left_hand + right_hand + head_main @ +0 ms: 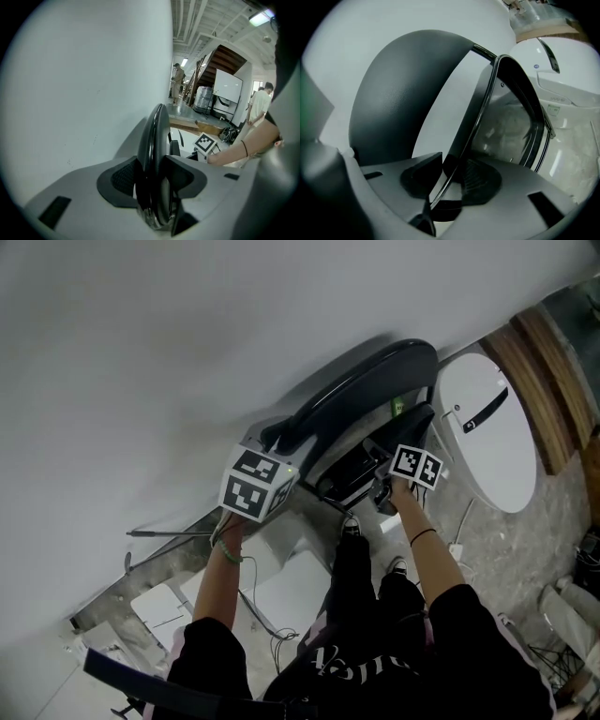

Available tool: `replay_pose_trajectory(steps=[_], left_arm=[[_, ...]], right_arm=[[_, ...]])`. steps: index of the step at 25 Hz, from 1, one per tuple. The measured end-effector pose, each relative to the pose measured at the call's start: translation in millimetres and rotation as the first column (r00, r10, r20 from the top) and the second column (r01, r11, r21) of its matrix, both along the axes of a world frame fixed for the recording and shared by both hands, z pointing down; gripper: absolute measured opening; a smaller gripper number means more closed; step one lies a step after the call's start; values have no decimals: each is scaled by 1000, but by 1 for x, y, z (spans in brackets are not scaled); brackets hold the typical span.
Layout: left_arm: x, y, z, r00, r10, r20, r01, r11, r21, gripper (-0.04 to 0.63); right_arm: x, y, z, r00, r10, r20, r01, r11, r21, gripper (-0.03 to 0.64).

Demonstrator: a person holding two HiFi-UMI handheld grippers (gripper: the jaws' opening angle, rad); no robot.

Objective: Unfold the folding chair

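A black folding chair leans folded against the white wall (187, 352). Its curved backrest (375, 376) lies on top, with the seat (375, 460) underneath. My left gripper (274, 448) is at the backrest's left end. In the left gripper view that gripper (152, 174) is shut on the backrest's glossy edge (157, 140), with a pad on each side of it. My right gripper (382, 480) is at the seat's near edge. Seen from the right gripper view, the gripper (451, 171) holds the seat's thin rim (487, 112) between its pads, and the backrest (403, 93) arches to the left.
A white oval panel (487, 427) leans on the wall right of the chair, beside a wooden strip (539, 371). White boards (291, 587) and cables lie on the floor by the person's feet. Two people (177, 79) stand far down the hall.
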State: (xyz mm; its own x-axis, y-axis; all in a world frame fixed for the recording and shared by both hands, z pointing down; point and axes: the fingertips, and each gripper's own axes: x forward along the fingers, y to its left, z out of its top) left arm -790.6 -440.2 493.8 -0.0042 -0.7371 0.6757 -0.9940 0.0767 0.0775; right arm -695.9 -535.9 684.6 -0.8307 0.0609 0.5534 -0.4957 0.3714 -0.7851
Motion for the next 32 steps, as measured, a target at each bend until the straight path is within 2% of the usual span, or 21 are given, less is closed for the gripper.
replay_pose_trajectory(steps=[6, 8, 12, 14, 17, 21, 29, 32], left_arm=[[10, -2, -2, 998, 63, 20, -61, 991, -117, 181], [19, -7, -3, 996, 84, 13, -82, 989, -120, 181], [50, -43, -10, 986, 128, -103, -133, 990, -43, 168], [59, -60, -10, 979, 155, -134, -164, 985, -60, 139], [63, -63, -6, 977, 183, -110, -197, 972, -129, 124], [78, -62, -9, 975, 185, -124, -201, 970, -134, 112], [131, -51, -20, 982, 176, -74, -184, 974, -130, 112], [163, -48, -26, 980, 176, -88, -187, 973, -136, 112]], right_arm=[[19, 2, -9, 996, 75, 52, -70, 993, -93, 89], [30, 3, -11, 995, 77, 59, -72, 993, -95, 89], [56, 1, -14, 993, 74, 92, -66, 994, -91, 89], [60, 1, -16, 992, 73, 105, -63, 993, -96, 89], [60, 4, -17, 990, 73, 118, -60, 992, -112, 87], [74, 4, -21, 984, 89, 157, -63, 985, -159, 75], [150, 20, -36, 963, 114, 245, -58, 972, -228, 67], [186, 24, -41, 956, 116, 271, -46, 967, -250, 67]])
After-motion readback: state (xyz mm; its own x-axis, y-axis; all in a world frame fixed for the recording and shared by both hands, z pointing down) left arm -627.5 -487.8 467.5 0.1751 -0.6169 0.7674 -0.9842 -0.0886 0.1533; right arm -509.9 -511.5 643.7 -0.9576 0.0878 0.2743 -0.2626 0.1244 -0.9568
